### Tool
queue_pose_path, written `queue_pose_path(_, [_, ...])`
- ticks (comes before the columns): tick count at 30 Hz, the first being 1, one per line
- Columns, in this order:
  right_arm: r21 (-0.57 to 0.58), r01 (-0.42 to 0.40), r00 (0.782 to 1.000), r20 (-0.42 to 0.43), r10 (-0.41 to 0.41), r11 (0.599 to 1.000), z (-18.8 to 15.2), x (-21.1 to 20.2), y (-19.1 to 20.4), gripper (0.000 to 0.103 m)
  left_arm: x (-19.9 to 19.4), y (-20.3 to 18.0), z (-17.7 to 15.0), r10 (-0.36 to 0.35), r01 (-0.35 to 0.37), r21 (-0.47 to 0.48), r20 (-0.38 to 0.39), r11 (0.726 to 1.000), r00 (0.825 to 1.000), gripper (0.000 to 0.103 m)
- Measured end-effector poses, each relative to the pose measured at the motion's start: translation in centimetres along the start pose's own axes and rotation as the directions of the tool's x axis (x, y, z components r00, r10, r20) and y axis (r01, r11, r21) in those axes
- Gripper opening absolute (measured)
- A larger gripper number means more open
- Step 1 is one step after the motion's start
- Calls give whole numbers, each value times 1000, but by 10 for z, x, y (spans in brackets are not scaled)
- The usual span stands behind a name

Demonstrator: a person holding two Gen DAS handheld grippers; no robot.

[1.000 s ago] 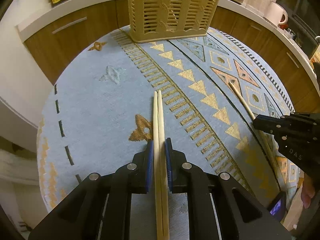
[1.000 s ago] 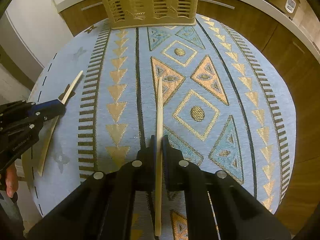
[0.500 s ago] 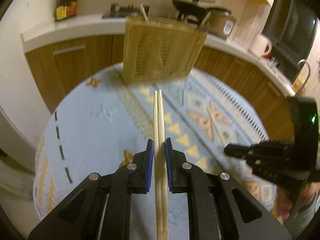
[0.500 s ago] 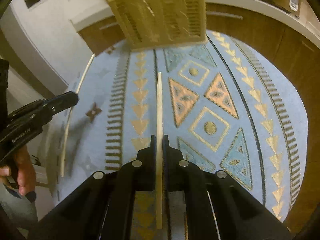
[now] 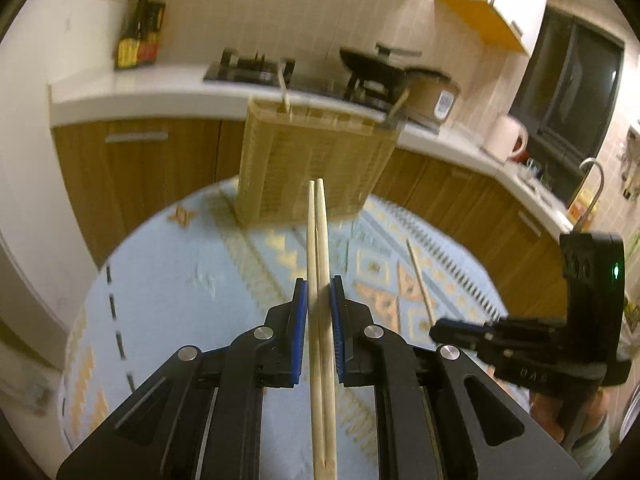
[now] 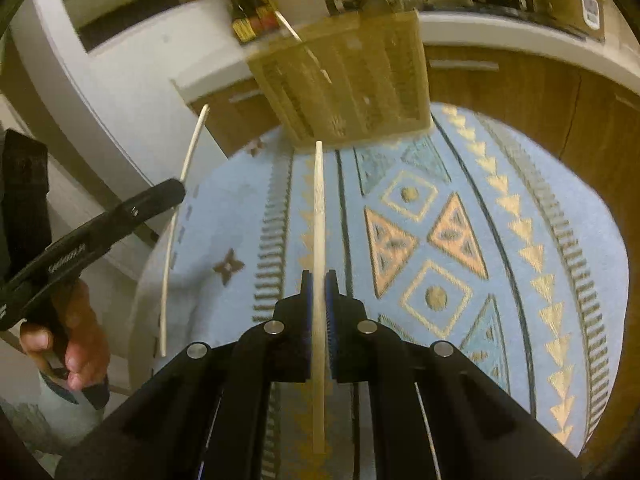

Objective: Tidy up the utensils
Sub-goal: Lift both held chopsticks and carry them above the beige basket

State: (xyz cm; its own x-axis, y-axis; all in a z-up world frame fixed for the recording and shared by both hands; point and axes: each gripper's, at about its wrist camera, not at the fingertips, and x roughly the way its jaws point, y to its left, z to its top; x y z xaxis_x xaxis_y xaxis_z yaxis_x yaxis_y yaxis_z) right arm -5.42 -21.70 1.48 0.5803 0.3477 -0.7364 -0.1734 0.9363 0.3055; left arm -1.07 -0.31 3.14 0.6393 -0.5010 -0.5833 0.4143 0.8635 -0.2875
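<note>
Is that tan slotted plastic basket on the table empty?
Not empty. The tan slotted plastic basket has two wooden sticks poking above its rim; what else it holds cannot be told.

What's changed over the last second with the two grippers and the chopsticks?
Both grippers lifted their chopsticks off the tablecloth and now aim them at the slatted holder. The left gripper stays shut on its chopstick pair, the right gripper on its single chopstick; no grasp changed. The holder stands in the same spot, with sticks already in it.
</note>
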Motion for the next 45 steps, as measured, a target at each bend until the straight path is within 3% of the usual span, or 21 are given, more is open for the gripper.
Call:
queue_pose_path(4, [-72, 27, 984, 180, -14, 997, 9, -27, 17, 5, -7, -8, 21, 16, -18, 23, 87, 1000, 996, 10])
queue_pose_path(10, [-86, 47, 945, 327, -16, 995, 39, -42, 25, 5, -14, -14, 61, -6, -1, 31, 225, 1000, 974, 10])
queue_pose_path(14, [-90, 27, 923, 385, 10, 996, 72, -45, 21, 5, -18, -13, 95, -17, 8, 30, 326, 1000, 945, 10])
queue_pose_path(17, [-93, -2, 895, 444, 43, 996, 103, -52, 16, 5, -17, -12, 120, -33, 31, 12, 394, 999, 919, 10])
queue_pose_path(22, [-87, -1, 827, 560, 49, 996, 158, -62, 9, 5, -7, -21, 154, -80, 112, -34, 500, 993, 862, 10])
queue_pose_path(28, [-46, 17, 753, 658, 17, 999, 210, -64, -10, 5, 19, -41, 176, -43, 86, -45, 587, 995, 809, 10])
queue_pose_path(32, [17, 36, 740, 672, -38, 999, 231, -44, -32, 5, 45, -43, 182, 12, 43, -75, 612, 996, 791, 10])
queue_pose_path(38, [65, 57, 738, 669, -86, 996, 238, -15, -51, 5, 79, -37, 179, 91, -18, -125, 617, 992, 782, 10])
queue_pose_path(45, [40, 138, 717, 685, -128, 990, 234, 5, -49, 5, 100, -33, 171, 141, -67, -143, 616, 988, 775, 10])
